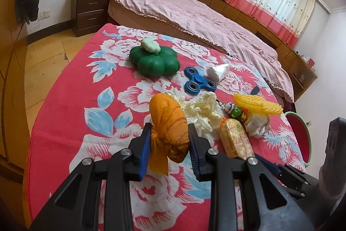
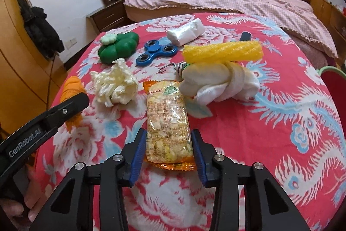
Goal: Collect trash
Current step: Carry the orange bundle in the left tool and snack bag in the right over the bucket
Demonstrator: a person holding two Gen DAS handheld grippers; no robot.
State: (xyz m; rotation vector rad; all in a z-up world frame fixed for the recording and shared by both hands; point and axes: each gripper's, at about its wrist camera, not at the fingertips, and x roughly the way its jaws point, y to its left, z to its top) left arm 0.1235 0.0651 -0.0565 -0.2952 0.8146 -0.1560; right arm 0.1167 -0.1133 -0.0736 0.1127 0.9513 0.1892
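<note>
At 6 o'clock on the red floral counter [image 2: 270, 122], the snack packet [image 2: 167, 120] lies between the right tongs [image 2: 167, 157], pads beside it, not visibly pressing. Left tongs [image 1: 168, 146] clamp the orange wad [image 1: 169, 129]. Step: grasping; next, squeeze, lift towards the bin [image 1: 300, 135] at 3 o'clock.

Orange wad [image 1: 168, 122], red floral cloth [image 1: 71, 122]
</note>
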